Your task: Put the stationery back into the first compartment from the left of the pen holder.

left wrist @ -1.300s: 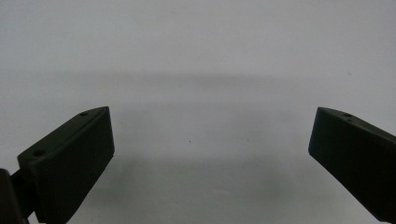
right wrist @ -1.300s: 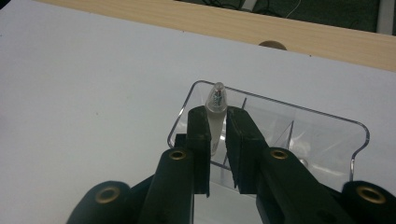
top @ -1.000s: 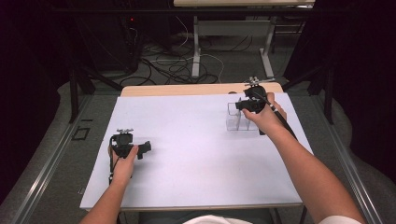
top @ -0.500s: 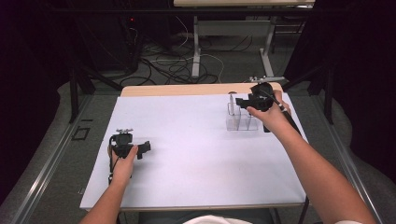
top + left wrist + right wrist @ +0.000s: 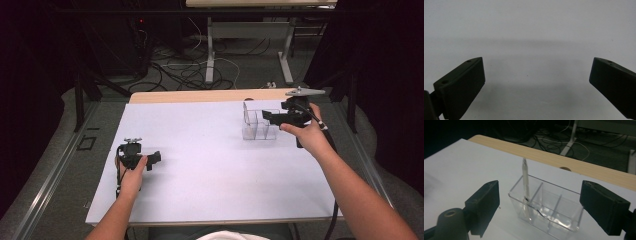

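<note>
The right gripper (image 5: 267,118) has drawn back to the right of the clear divided organizer (image 5: 259,126), jaws wide and empty. The white worktop (image 5: 210,165), edged in pale wood, stands in a dark room with cables on the floor (image 5: 185,70). A slim pen (image 5: 525,178) stands upright in the organizer's left end compartment. The left gripper (image 5: 155,159) hovers low, jaws wide.

My left claw (image 5: 536,82) hangs spread over bare white bench (image 5: 200,150) — open room ahead and to either side. Out at the far right, the one obstacle is a clear divided box (image 5: 546,206) with a thin pen (image 5: 525,180) standing upright in its near-left compartment. My right claw (image 5: 539,207) is spread wide just short of it — the pen pokes above the rim.
</note>
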